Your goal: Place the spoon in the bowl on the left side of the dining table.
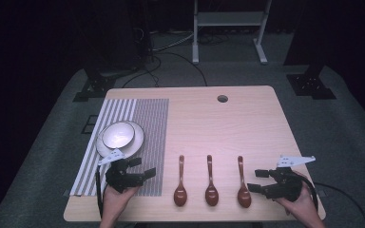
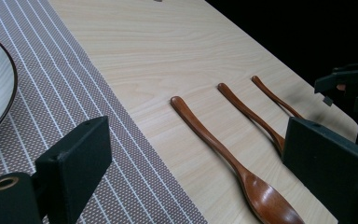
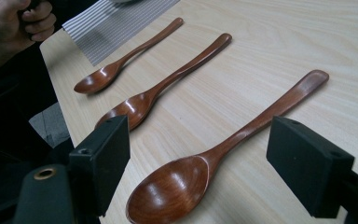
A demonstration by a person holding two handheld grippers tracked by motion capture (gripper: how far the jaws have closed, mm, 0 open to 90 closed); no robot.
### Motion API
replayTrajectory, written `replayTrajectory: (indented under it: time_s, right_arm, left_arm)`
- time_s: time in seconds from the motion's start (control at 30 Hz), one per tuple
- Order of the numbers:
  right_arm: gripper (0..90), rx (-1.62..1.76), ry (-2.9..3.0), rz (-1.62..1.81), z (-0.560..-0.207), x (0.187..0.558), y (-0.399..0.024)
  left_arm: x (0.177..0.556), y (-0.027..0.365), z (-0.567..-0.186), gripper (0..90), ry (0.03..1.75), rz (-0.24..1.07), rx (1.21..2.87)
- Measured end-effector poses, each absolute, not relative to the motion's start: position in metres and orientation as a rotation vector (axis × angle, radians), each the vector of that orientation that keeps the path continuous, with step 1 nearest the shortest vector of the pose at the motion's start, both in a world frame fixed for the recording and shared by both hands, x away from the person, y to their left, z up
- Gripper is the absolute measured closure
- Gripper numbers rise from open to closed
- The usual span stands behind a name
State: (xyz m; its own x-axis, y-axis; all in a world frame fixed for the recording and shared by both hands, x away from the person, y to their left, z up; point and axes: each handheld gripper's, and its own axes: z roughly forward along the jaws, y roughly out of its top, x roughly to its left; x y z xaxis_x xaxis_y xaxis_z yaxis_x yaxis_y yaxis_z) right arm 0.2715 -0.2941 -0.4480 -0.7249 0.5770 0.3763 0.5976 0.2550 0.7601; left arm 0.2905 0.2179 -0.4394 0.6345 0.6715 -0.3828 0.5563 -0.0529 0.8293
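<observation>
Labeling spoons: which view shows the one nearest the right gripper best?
The right gripper view: that spoon lies large and sharp between the open gripper, bowl and handle both clear. The high view shows the spoon whole but small. The left gripper view shows just its handle, far off.

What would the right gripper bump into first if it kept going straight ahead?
Probably the nearest wooden spoon. The right gripper has its jaws open, and the spoon's bowl lies on the table just ahead between them. How high the jaws sit above it is hard to tell.
</observation>
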Motion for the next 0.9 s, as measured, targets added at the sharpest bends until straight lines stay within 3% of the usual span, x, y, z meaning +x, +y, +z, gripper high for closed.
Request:
replayTrajectory:
  time_s: [0.9]
  right_arm:
    - [20.5, -0.913, -2.537, -1.453, -0.426, 0.288, -0.229]
  left_arm:
    - [0.292, 0.214, -0.441, 7.3, 1.004, 0.091, 1.729]
